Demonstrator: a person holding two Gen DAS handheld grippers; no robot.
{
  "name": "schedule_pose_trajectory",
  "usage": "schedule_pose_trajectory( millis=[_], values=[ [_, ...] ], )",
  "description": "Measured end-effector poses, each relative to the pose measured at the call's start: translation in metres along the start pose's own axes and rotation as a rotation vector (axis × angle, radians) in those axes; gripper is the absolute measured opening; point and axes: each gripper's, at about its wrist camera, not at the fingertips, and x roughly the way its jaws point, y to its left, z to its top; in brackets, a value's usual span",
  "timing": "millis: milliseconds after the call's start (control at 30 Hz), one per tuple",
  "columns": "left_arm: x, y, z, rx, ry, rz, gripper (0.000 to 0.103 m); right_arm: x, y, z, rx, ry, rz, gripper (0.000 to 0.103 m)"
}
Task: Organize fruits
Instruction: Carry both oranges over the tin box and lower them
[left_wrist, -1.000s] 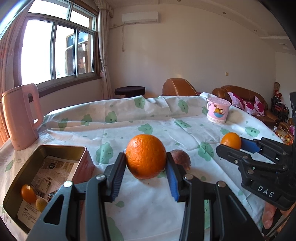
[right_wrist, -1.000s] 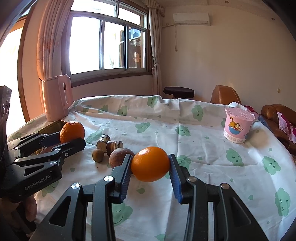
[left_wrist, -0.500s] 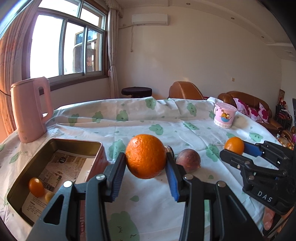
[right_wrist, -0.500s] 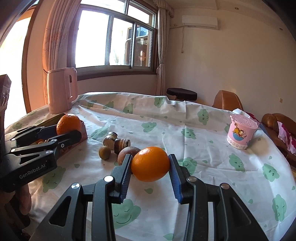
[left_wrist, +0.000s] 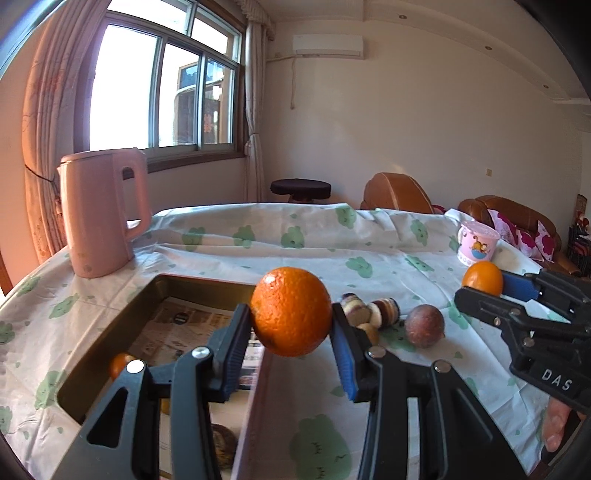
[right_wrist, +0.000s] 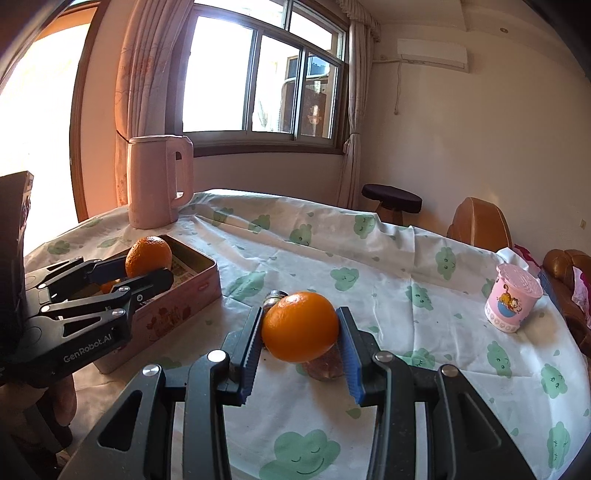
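Observation:
My left gripper (left_wrist: 291, 343) is shut on a large orange (left_wrist: 291, 311) and holds it over the right edge of a metal tin (left_wrist: 110, 332) lined with newspaper. The tin holds a small orange fruit (left_wrist: 119, 364) and a brown one (left_wrist: 223, 445). My right gripper (right_wrist: 300, 349) is shut on a second orange (right_wrist: 300, 331) above the tablecloth. On the cloth lie a purple-brown round fruit (left_wrist: 424, 325), cut pieces (left_wrist: 369, 314) and a small brown fruit (left_wrist: 369, 332). The left gripper also shows in the right wrist view (right_wrist: 147, 271), over the tin (right_wrist: 173, 310).
A pink kettle (left_wrist: 99, 218) stands at the table's far left. A pink cartoon cup (right_wrist: 511, 299) stands at the right. The table wears a white cloth with green prints (right_wrist: 369, 258). A stool and brown sofas stand beyond the table.
Both grippers have moved left with their oranges. The left one has gone from beside the tin to over its right edge. The right one now hangs over the loose fruits.

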Motion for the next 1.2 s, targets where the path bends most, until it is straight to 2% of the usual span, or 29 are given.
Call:
schedule_pose_trajectory(
  millis=[633,1200],
  values=[
    [-0.005,0.062,0.006,-0.041,0.009,0.088,0.044,0.022,0.067,0.047,-0.128,-0.003,0.092,0.041],
    [0.004,0.100,0.003,-0.058,0.067,0.148,0.044,0.053,0.098,0.063,-0.123,0.026,0.165,0.041]
  ],
)
